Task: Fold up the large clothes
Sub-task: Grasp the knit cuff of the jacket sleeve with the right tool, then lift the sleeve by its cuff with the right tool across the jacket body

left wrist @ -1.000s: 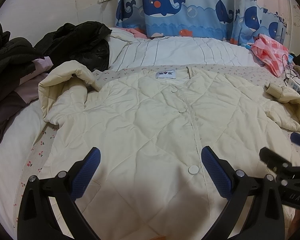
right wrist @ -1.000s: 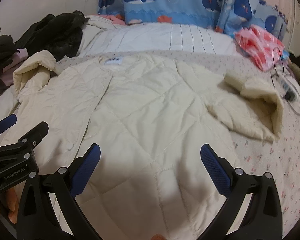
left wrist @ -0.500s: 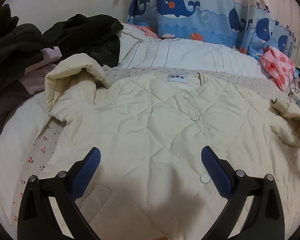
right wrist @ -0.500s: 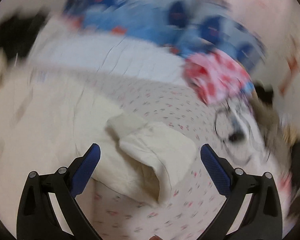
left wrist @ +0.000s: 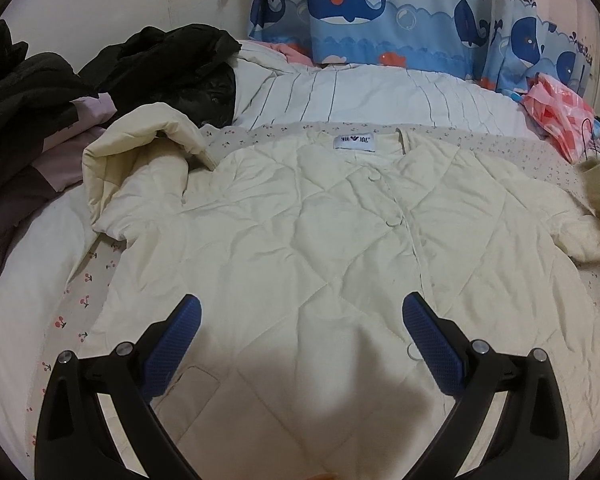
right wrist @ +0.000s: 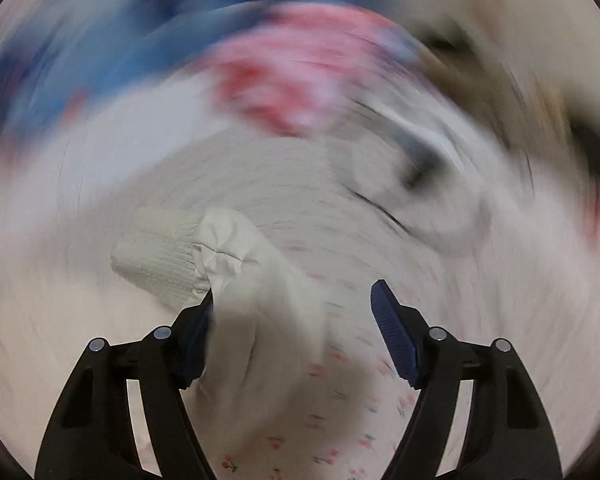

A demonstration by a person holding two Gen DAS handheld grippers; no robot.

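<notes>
Right tongs have just been closing, sleeve cuff between pads, only left pad touching it. Left tongs wide open, empty, above cream jacket lying flat on bed ahead

Bed w/ white cover + cherry-print sheet on top. Cream quilted jacket lies flat on the sheet, front up, buttoned, collar twd the far side — one sleeve folded over at its left. Dark clothes pile at far left, striped white bedding behind the jacket, pink checked bag far right
</notes>
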